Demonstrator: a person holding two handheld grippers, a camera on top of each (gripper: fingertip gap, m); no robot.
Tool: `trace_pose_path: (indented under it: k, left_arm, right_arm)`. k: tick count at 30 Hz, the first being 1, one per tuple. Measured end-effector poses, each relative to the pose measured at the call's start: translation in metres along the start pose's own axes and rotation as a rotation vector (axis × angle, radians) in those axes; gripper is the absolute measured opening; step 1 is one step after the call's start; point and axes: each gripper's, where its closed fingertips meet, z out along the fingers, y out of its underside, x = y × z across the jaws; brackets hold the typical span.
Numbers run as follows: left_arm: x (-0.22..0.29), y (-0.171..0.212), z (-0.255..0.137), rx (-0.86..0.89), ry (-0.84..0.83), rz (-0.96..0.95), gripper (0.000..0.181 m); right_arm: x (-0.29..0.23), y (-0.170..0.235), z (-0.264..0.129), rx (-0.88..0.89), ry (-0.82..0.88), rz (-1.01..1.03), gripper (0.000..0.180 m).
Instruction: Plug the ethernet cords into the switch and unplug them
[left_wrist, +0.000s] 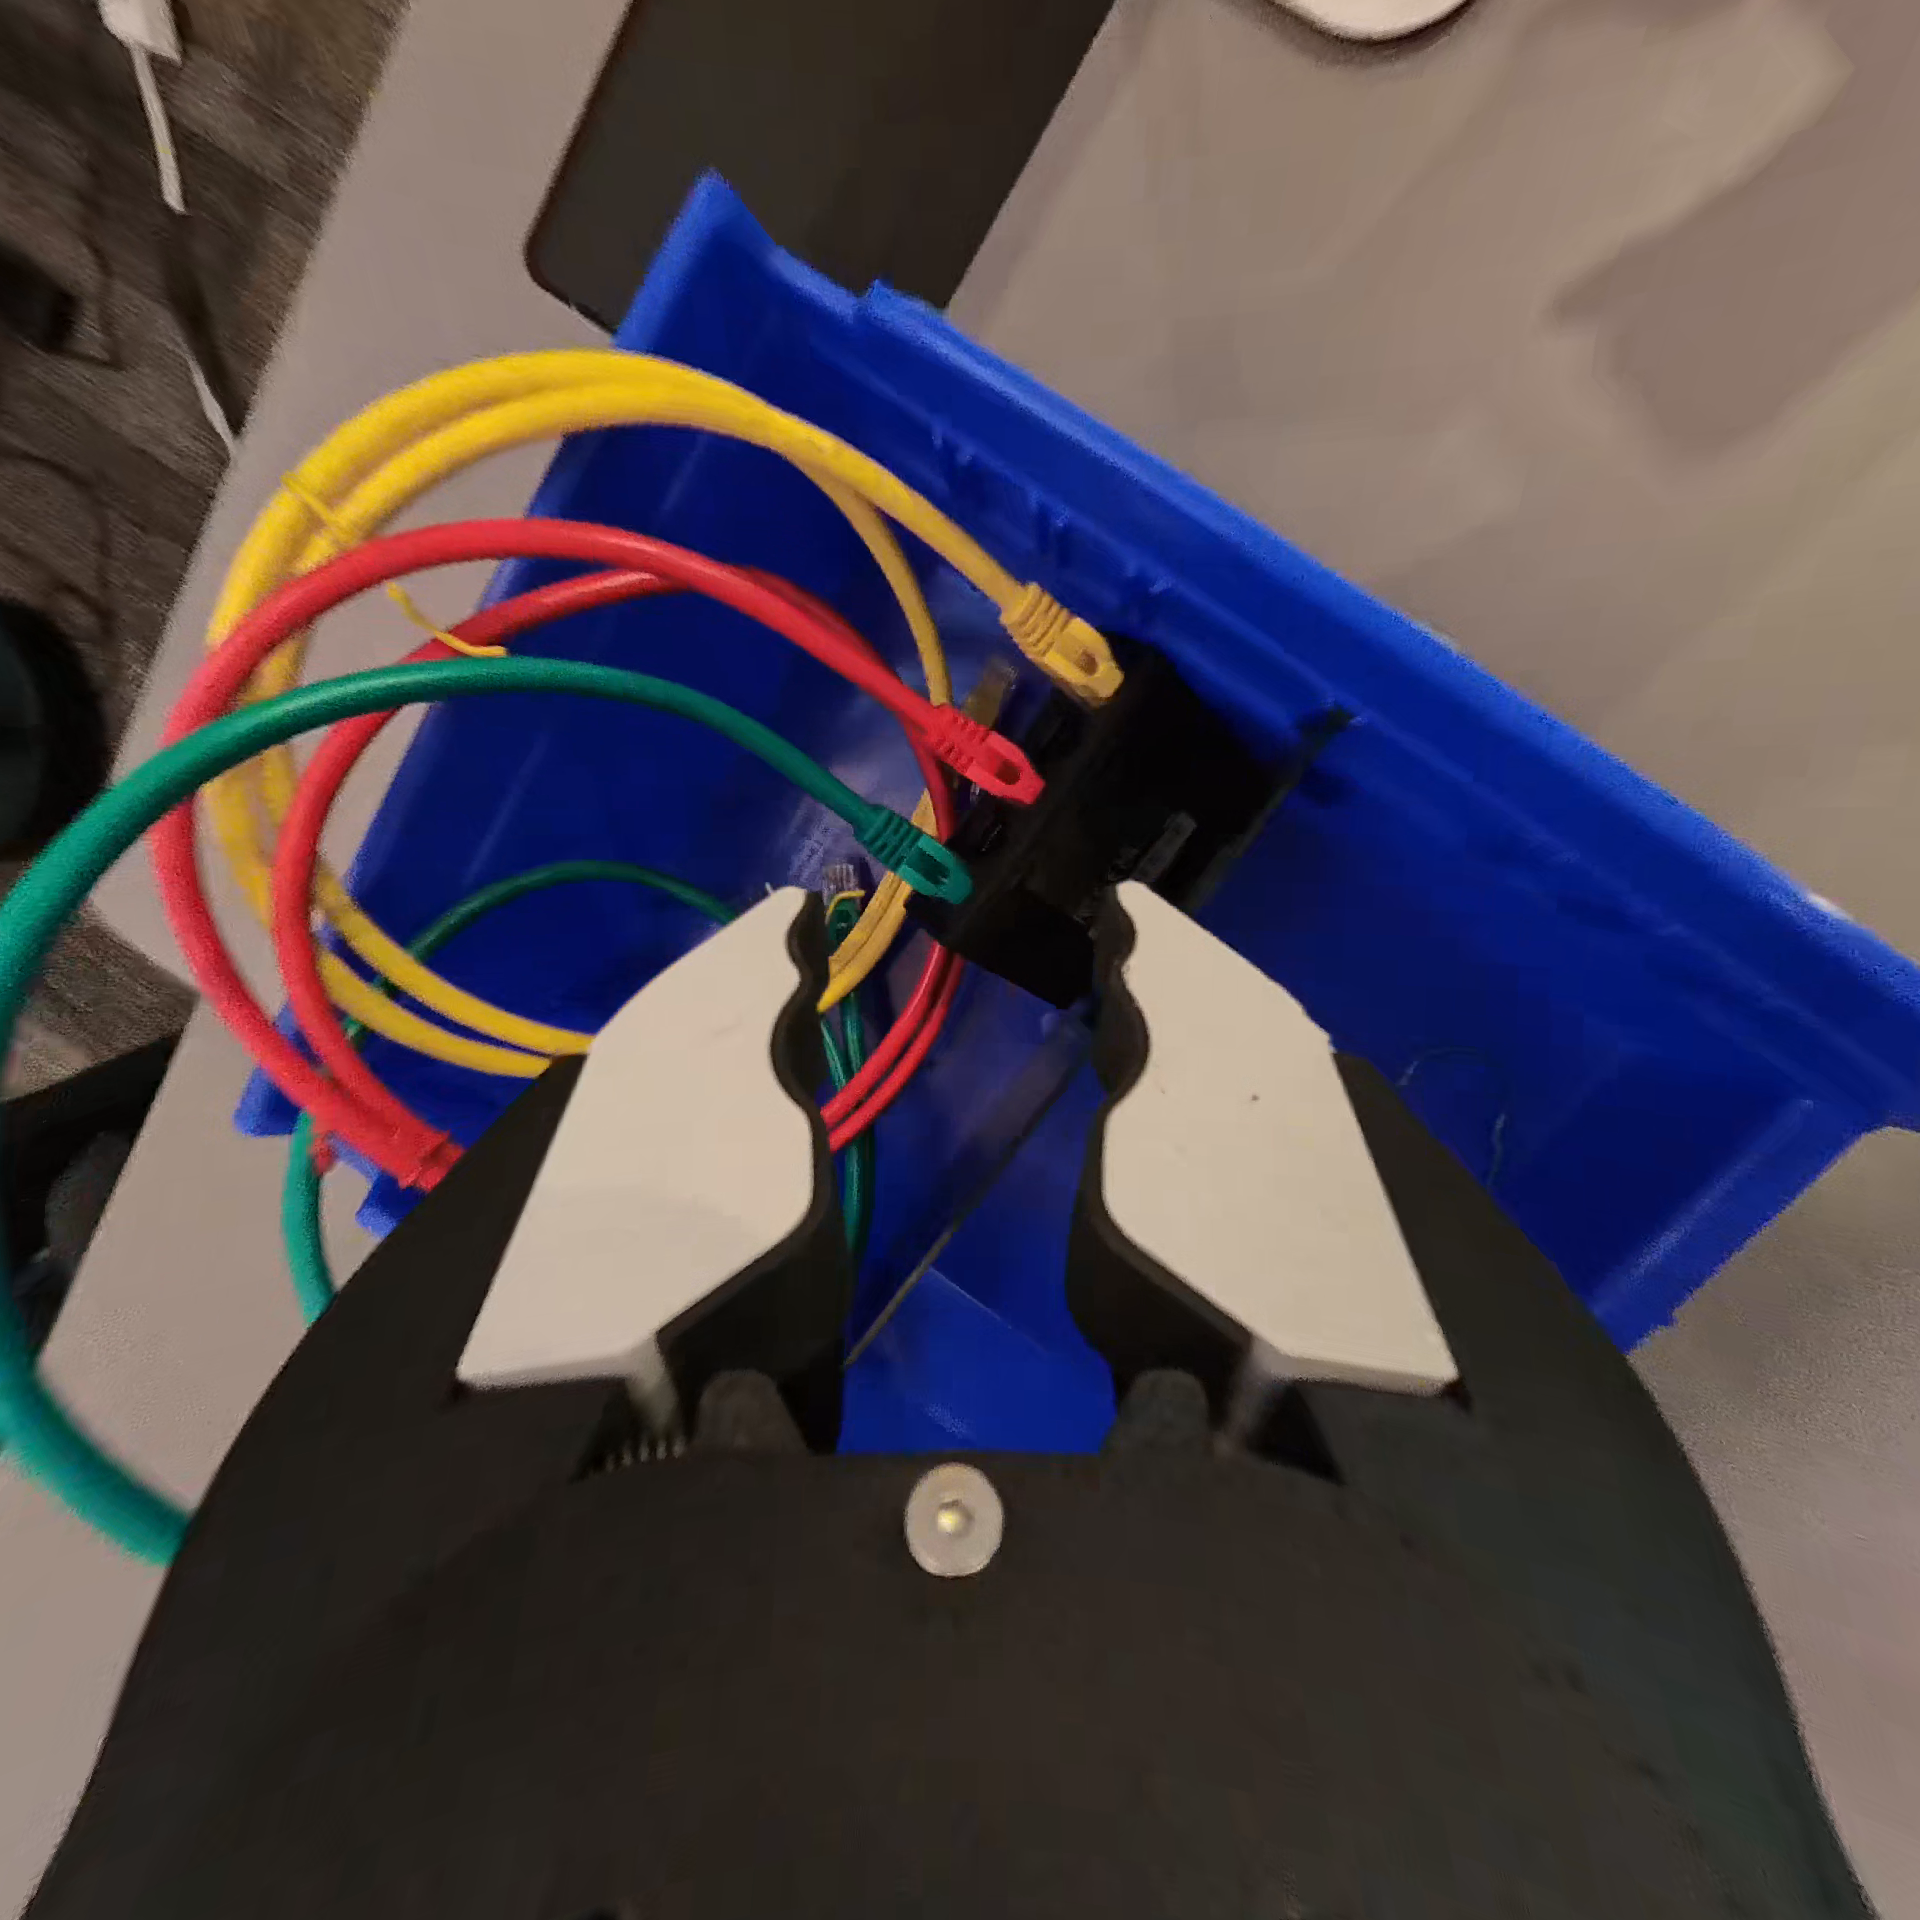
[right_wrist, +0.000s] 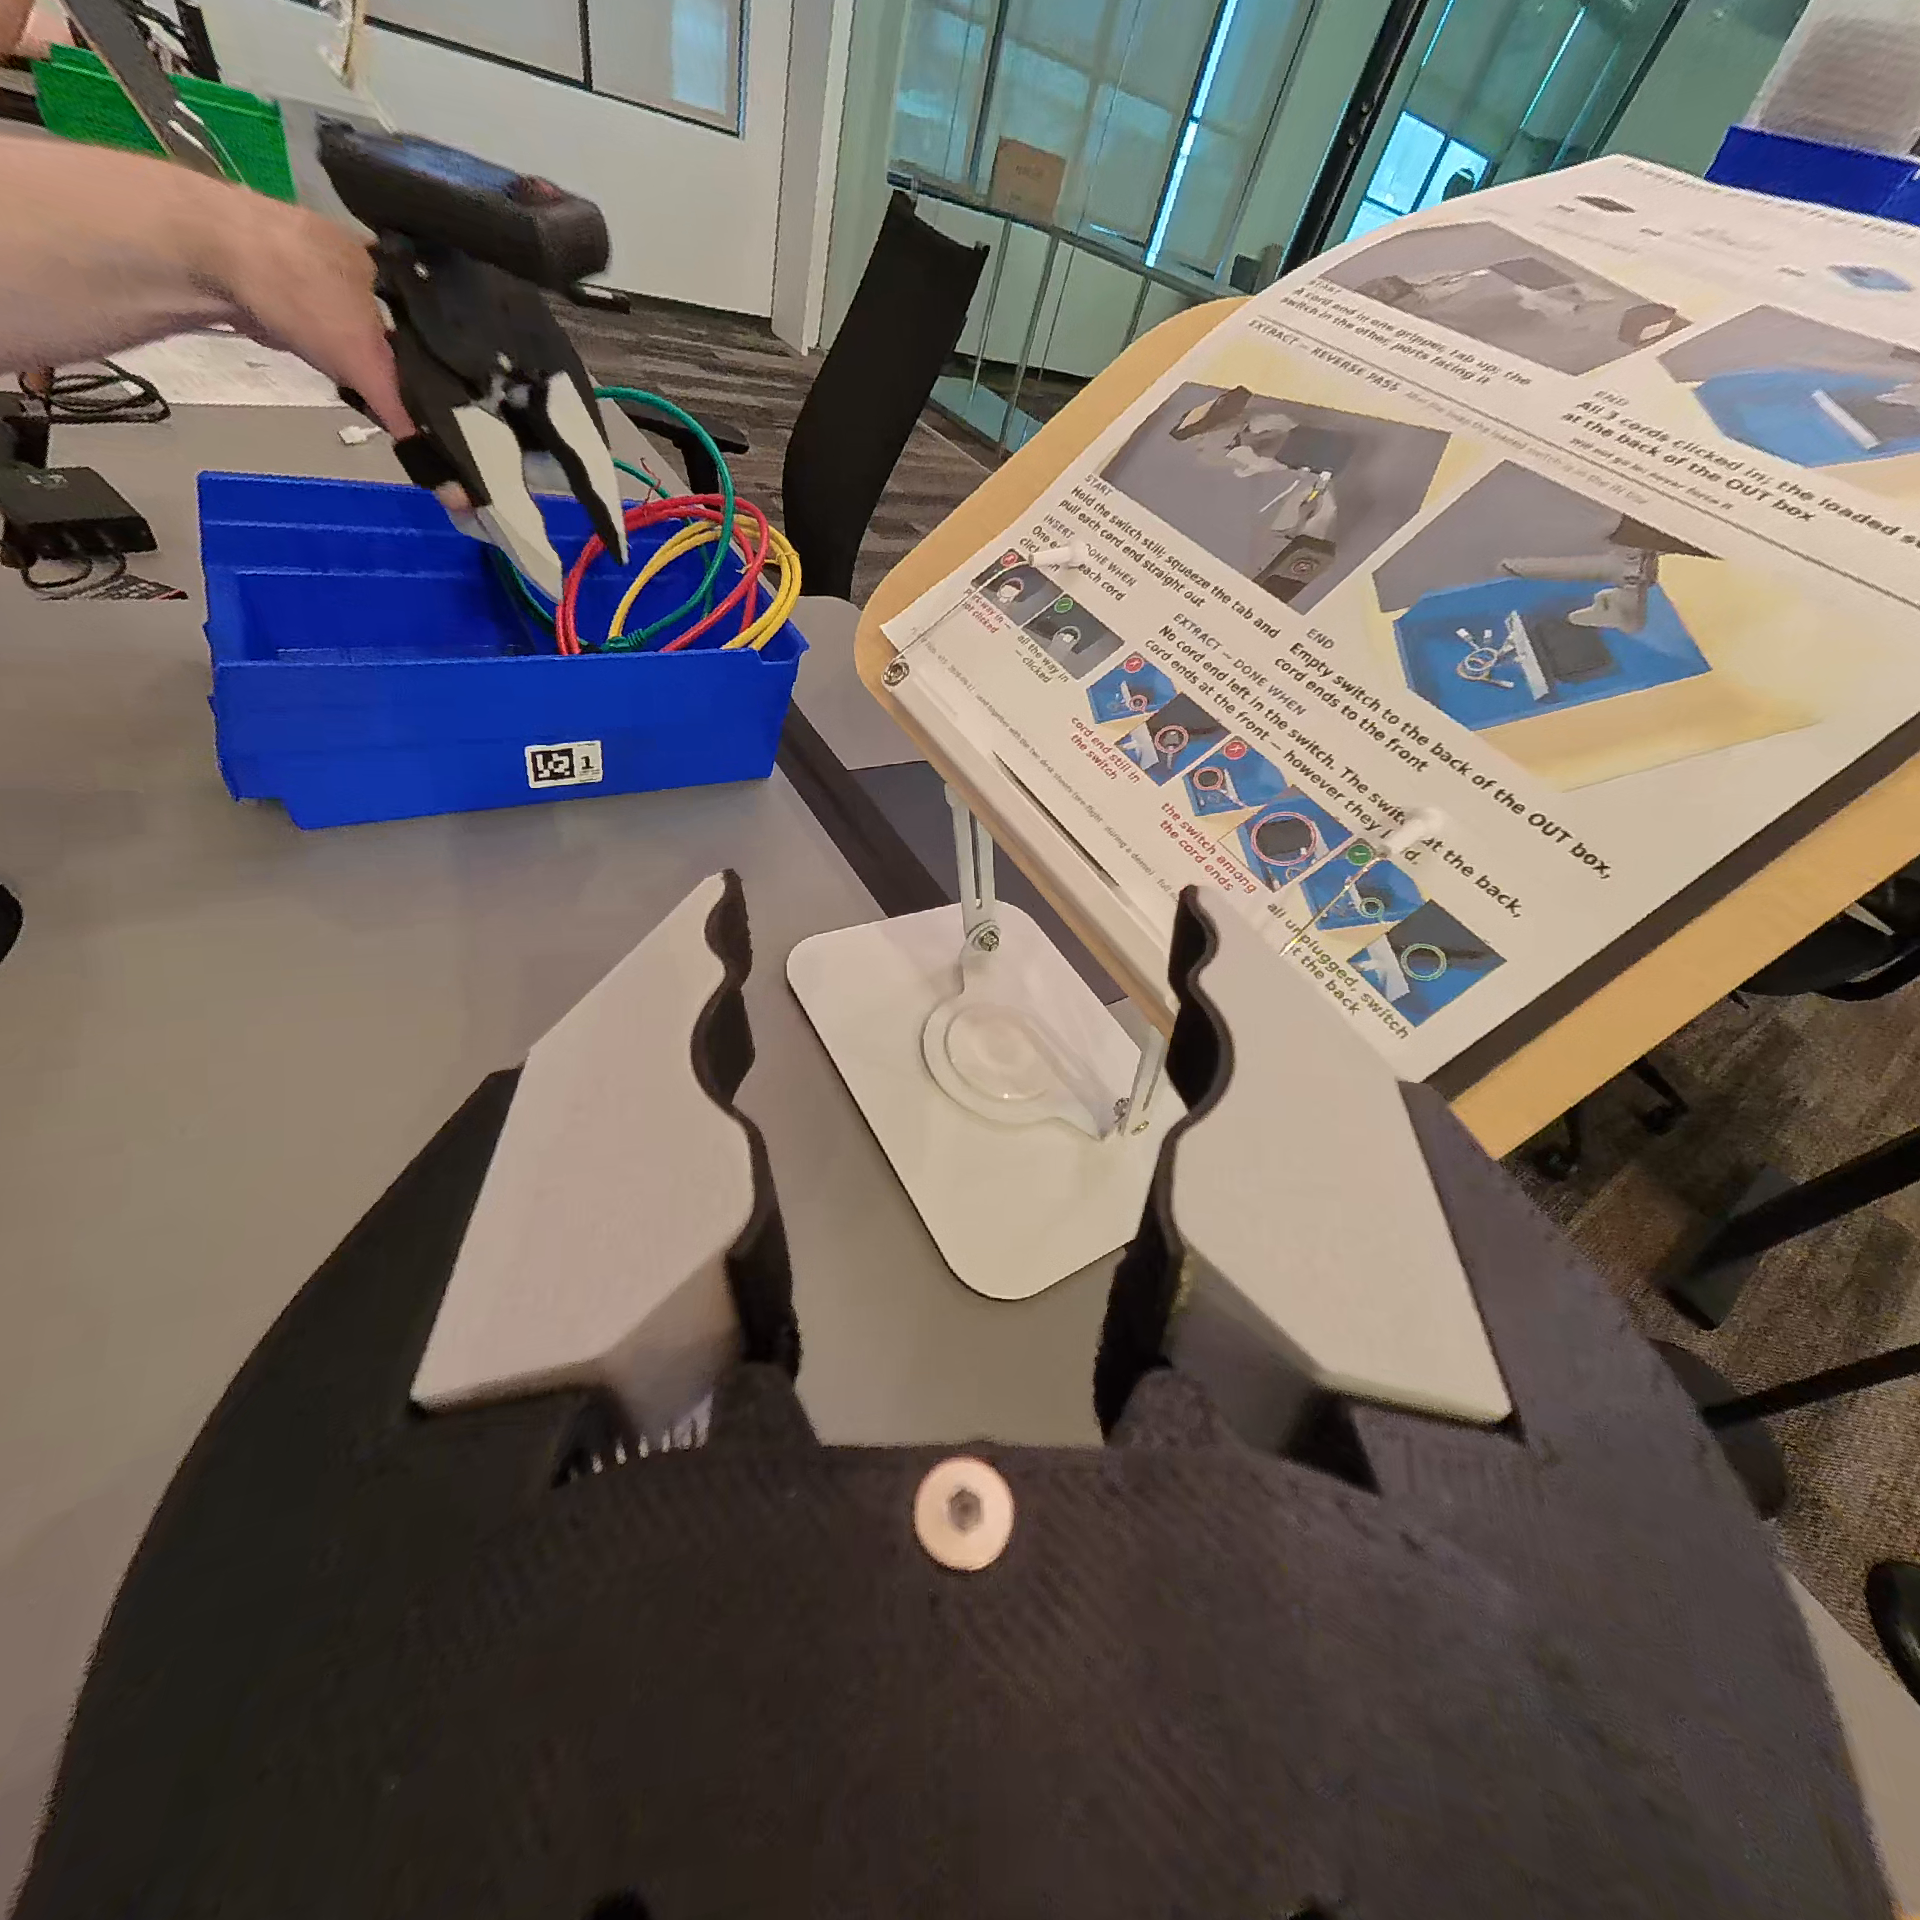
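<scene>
A grey table (right_wrist: 312, 987) fills most of both views. At its right edge a tilted wooden board (right_wrist: 1538, 1081) on a white stand (right_wrist: 935, 1195) holds a printed instruction sheet (right_wrist: 1455, 582) with photos and text.

On the far left part of the table sits a blue plastic bin (right_wrist: 488, 717) with a small black-and-white marker sticker on its front wall. In the left wrist view the same bin (left_wrist: 1455, 831) is seen from above, with a dark flat slab (left_wrist: 810, 135) on the table behind it.

Inside the bin, against its wall, lies the black switch (left_wrist: 1132, 821). 3 ethernet cords loop out from it: a yellow cord (left_wrist: 582, 384), a red cord (left_wrist: 540, 540) and a green cord (left_wrist: 343, 696). Their 3 boots sit at the face of the switch in a row; motion blur hides whether each is fully seated. The loose coils spill over the bin's end, and the green cord runs off toward the left edge.

The left gripper (left_wrist: 961, 914) reaches down into the bin, its jaws spread apart and grasping nothing, with 1 fingertip (left_wrist: 1132, 935) at the corner of the switch and the other among the cord loops. From the right wrist view a hand (right_wrist: 249, 281) is seen holding it (right_wrist: 566, 556) over the bin.

The right gripper (right_wrist: 956, 914) is well apart from the bin, above bare table near the white stand, its jaws also spread wide and empty.
</scene>
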Motion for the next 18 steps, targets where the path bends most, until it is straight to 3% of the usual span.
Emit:
trace_pose_path:
  k: [7, 18]
  left_arm:
    - [-0.001, 0.026, 0.046, -0.225, 0.115, 0.041, 0.055]
    - [0.013, 0.030, 0.056, -0.251, 0.420, -0.062, 0.059]
  right_arm:
    - [0.001, 0.005, 0.001, -0.005, -0.009, 0.013, 0.080]
    - [0.000, 0.013, 0.007, -0.017, -0.032, 0.034, 0.079]
